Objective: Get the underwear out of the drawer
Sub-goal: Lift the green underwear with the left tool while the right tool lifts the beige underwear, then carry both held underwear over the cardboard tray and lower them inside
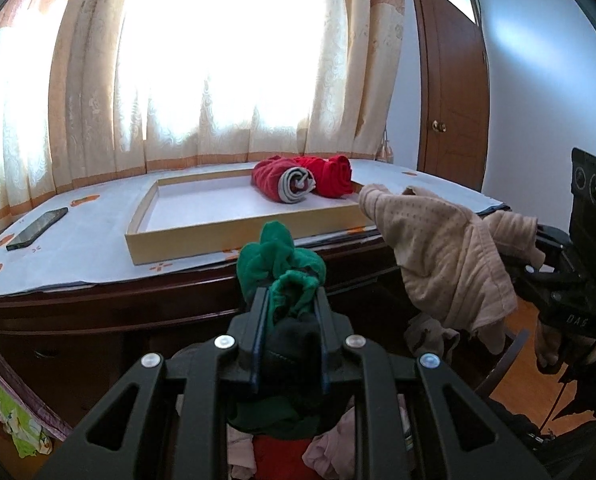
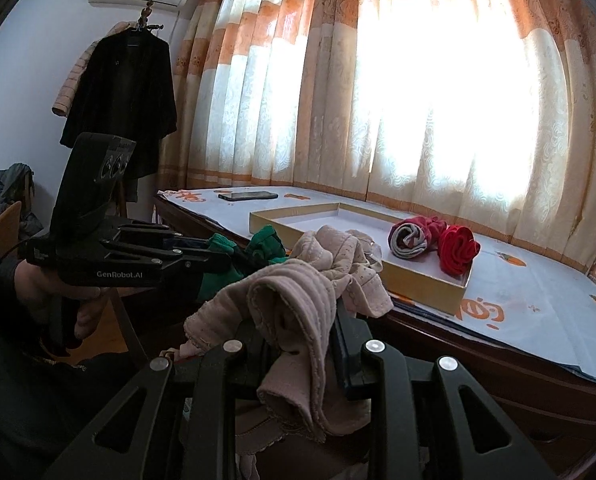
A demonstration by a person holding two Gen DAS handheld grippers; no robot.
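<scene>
My left gripper point(image 1: 292, 296) is shut on green underwear point(image 1: 280, 260) and holds it in the air in front of the desk edge; it also shows in the right wrist view point(image 2: 264, 246). My right gripper point(image 2: 298, 320) is shut on beige underwear point(image 2: 298, 280), which drapes over its fingers; it shows at the right of the left wrist view point(image 1: 437, 248). More clothes point(image 1: 337, 440) lie below in the open drawer, largely hidden by my left gripper. Two rolled items, a dark red and grey one point(image 1: 284, 182) and a bright red one point(image 1: 331, 176), lie in a shallow cardboard tray point(image 1: 218, 240) on the desk.
The desk point(image 1: 98, 304) has a white patterned cover point(image 2: 537, 300) and a phone point(image 1: 38, 228) at its left. Curtains point(image 1: 218, 60) hang behind it. A door point(image 1: 453, 100) stands at the right; a coat rack with a black coat point(image 2: 126, 88) at the left.
</scene>
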